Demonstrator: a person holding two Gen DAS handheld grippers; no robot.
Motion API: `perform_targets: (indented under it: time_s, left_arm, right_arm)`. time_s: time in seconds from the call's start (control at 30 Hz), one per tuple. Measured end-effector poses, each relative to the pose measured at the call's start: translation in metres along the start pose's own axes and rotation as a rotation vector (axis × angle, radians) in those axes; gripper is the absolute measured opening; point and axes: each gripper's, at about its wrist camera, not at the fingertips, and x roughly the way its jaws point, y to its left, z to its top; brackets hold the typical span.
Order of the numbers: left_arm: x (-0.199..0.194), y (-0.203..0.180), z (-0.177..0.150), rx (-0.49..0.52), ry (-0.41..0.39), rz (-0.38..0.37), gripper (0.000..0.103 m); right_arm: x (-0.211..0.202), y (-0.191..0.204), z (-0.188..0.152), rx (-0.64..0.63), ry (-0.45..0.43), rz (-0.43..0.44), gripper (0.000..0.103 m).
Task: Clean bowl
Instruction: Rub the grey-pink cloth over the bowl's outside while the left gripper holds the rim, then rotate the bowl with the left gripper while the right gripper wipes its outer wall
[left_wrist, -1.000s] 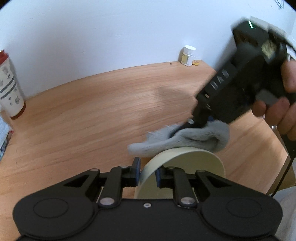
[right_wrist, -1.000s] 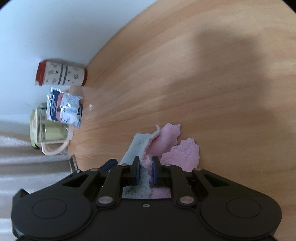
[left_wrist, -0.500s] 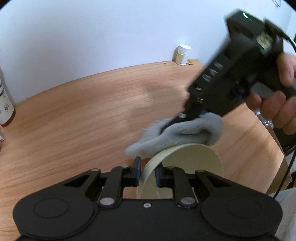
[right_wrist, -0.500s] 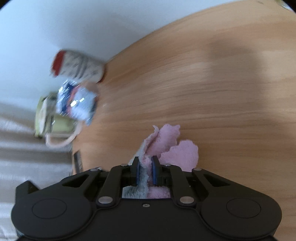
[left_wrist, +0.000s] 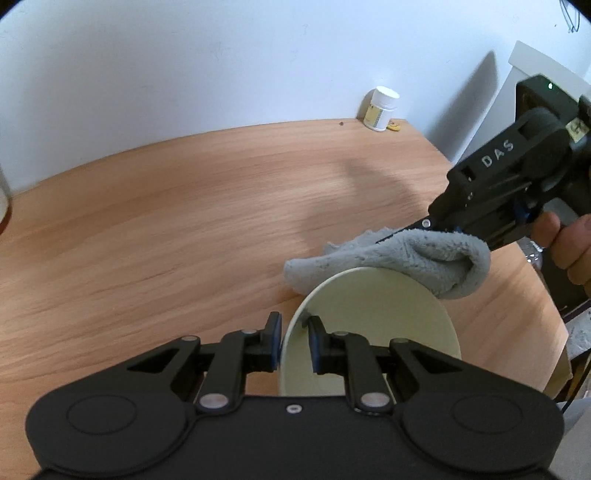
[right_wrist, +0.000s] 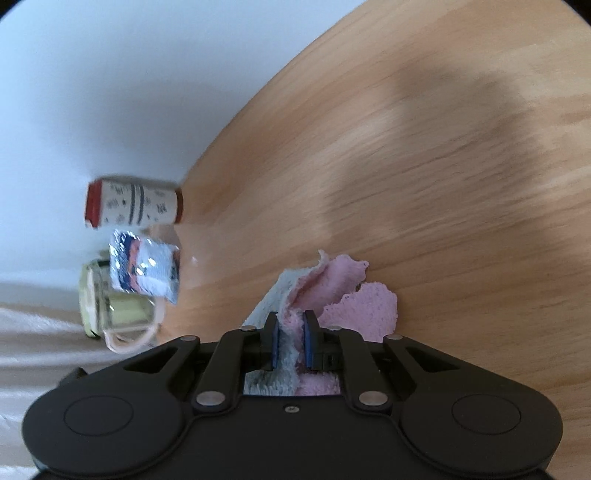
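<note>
- Above the wooden counter (left_wrist: 192, 221), the left hand-held gripper (left_wrist: 294, 341) holds the cream bowl (left_wrist: 373, 325) tipped up on edge, its jaws clamped across the rim with one finger outside the wall and one inside.
- Judging by its thin, even wall and matte face, the bowl is probably light and stiff, perhaps plastic or melamine; the material cannot be told for sure.
- A smooth, curved rim like this could swivel or slip between the pads under sideways push, so a deep bite on the rim, as here, looks like the sensible hold.
- Over the bowl's far upper edge, the right hand-held gripper (left_wrist: 424, 227) is closed on a folded cloth (left_wrist: 417, 254), grey on one face and pink on the other in its own camera view.
- The cloth is soft and floppy; it drapes over the top right of the rim and touches it, so wiping looks to be under way.
- Pressing through the cloth pushes against the left grip, which must brace the bowl.
- Near the wall stand a small white jar (left_wrist: 382, 109) and, well apart, a red-capped patterned cup (right_wrist: 133, 203), a foil packet (right_wrist: 146, 266) and a glass mug (right_wrist: 114, 314).
</note>
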Motion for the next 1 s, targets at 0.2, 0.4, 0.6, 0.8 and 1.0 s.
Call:
perform_targets:
  time_s: [0.2,0.4,0.6,0.8,1.0]
  left_arm:
    - [0.004,0.0,-0.001,-0.011,0.017,-0.017,0.014]
    - [-0.002,0.012,-0.006,-0.19,0.033,-0.049,0.015]
    - [-0.016,0.027,-0.027,-0.472,-0.007,-0.022,0.022]
    - [-0.044,0.026,-0.066,-0.794,-0.062,0.048,0.032]
    - [-0.066,-0.004,-0.089,-0.912,-0.141,0.053,0.033]
  right_arm:
    - [-0.001,-0.007,0.004,0.026,-0.031,0.011,0.014]
    - [-0.001,-0.01,0.006,0.01,-0.051,0.011,0.014]
    - [-0.012,-0.006,0.01,-0.059,-0.107,0.012,0.014]
    - [-0.02,-0.001,0.011,-0.134,-0.099,0.005,0.014]
    - [-0.026,0.005,0.014,-0.209,-0.079,0.017,0.014]
